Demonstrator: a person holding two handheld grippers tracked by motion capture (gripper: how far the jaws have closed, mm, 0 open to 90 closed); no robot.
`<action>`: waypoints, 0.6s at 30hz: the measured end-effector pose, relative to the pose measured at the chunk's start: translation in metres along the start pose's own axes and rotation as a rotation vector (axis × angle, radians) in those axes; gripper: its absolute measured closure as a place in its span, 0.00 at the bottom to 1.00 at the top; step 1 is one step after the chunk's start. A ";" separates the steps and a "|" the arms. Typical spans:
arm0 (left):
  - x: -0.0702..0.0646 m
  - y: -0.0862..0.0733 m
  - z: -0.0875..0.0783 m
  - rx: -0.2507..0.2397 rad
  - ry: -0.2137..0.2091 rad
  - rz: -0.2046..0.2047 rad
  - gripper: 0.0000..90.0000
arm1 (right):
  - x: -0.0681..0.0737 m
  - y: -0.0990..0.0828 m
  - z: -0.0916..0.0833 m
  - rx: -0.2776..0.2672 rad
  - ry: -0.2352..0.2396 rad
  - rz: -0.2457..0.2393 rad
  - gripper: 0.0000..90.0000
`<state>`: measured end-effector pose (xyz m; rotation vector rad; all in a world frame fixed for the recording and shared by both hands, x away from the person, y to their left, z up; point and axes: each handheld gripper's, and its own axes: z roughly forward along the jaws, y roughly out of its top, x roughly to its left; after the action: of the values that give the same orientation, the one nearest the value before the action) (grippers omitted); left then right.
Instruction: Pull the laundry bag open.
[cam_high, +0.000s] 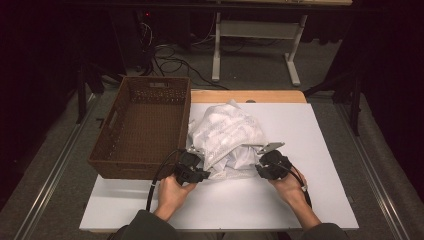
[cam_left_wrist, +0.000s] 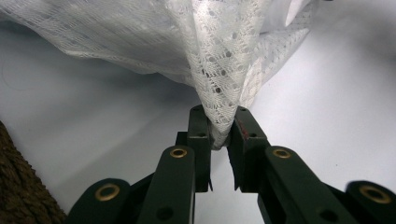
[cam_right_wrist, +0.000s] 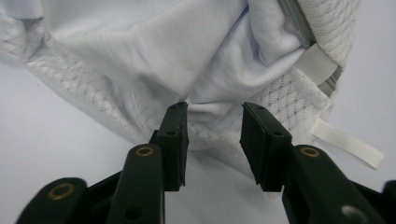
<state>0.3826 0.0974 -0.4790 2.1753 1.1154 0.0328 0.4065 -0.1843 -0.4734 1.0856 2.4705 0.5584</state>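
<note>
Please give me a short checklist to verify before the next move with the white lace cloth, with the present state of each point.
1. Left gripper shut on the white lace cloth: ok.
2. Right gripper closed on the cloth: not ok, jaws apart, fabric only between them.
3. Basket empty: ok.
4. Cloth fully on the white board: ok.
5. Cloth caught on the basket: cannot tell.

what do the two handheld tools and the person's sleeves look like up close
Both tools are black. The left tool has two flat dark jaws on linked bars with brass-coloured rivets, and a reddish smear on one pad. The right tool is built the same, with ribbed pads. A grey three-cornered plate sits on top of it, and a black cable trails from the left one. The sleeves are dark olive-grey.
</note>
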 end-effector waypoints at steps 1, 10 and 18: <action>0.000 0.000 0.000 -0.001 0.001 0.001 0.88 | -0.001 0.001 0.003 0.015 0.001 0.003 0.68; 0.000 0.000 -0.002 -0.014 0.000 0.000 0.88 | -0.008 -0.006 0.015 0.044 0.072 0.055 0.91; 0.001 0.002 -0.008 -0.022 0.007 0.018 0.89 | -0.007 -0.015 0.002 0.039 0.044 0.004 1.00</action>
<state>0.3822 0.1018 -0.4722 2.1674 1.0946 0.0606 0.4027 -0.1982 -0.4817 1.1051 2.5271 0.5429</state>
